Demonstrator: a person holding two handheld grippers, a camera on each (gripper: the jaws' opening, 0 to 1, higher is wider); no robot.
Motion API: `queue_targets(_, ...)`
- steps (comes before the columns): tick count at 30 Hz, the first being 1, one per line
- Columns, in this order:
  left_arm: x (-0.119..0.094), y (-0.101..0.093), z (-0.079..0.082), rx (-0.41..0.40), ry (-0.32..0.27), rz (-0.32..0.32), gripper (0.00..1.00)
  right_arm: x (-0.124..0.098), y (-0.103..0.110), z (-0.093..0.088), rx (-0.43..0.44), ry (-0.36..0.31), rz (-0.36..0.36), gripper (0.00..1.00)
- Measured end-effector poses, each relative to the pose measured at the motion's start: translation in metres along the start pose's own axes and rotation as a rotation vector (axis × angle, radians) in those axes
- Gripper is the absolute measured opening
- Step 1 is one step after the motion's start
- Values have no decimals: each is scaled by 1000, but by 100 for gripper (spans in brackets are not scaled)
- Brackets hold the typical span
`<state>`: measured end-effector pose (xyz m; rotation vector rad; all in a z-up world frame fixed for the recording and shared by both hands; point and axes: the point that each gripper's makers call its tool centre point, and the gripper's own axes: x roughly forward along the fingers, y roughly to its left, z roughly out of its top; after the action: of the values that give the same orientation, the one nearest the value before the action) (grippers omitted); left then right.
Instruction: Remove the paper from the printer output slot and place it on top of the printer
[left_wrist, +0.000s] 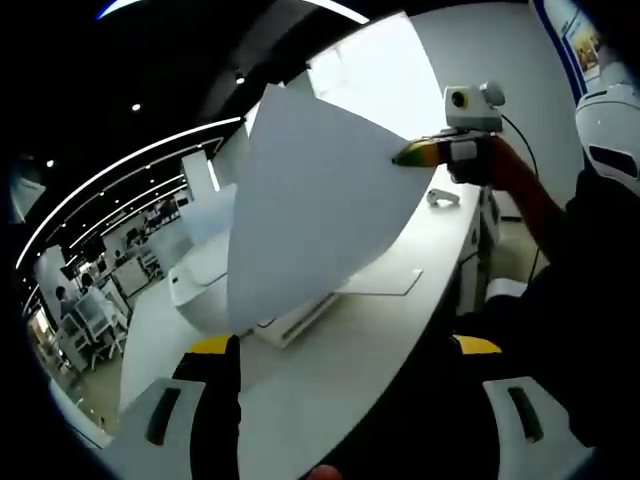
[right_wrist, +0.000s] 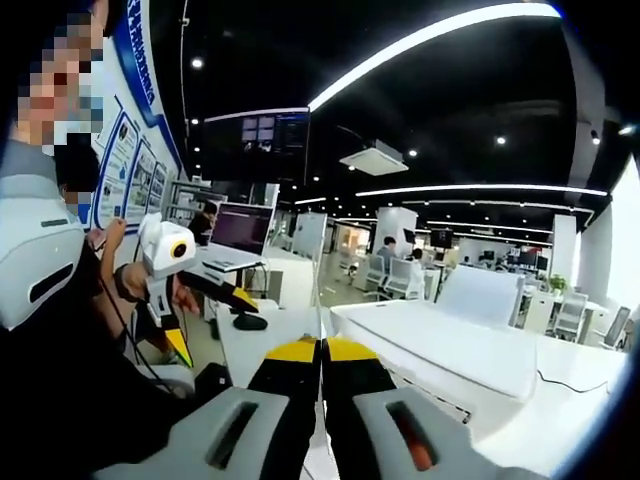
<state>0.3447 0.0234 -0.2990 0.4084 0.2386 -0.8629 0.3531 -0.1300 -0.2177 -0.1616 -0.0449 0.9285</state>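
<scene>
White paper, left gripper view: one sheet held in the air, clear of the printer, which sits on the desk below and behind it. The sheet's long axis runs from its upper right corner down to its lower left edge. The upper right corner is pinched in the tips of the right gripper, which enters from the right. The lower left edge ends just beside the left finger of the left gripper; whether it touches that finger cannot be told. The left gripper's jaws stand wide apart and clasp nothing. The printer's flat top lies under the lower half of the sheet, so the coming move appears to be a lowering and flattening of the sheet onto that top. The left gripper is the nearer to the free lower edge and may be needed to steady it, since the sheet is bowed and held at one corner.

Right gripper view: the right gripper's jaws are pressed together, with a thin pale line between the yellow tips, judged to be the paper seen edge-on. The printer lies ahead and to the right of the jaws, its top bare. The left gripper shows at the left, its fingers spread and nothing between them. The task is judged roughly half done: the sheet is out of the slot and not yet set down.
</scene>
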Motion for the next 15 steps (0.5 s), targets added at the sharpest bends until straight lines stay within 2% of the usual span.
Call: queue_targets(15,0,0,0,1,0,-1,88,-2,-1,5,19,-9,4,0)
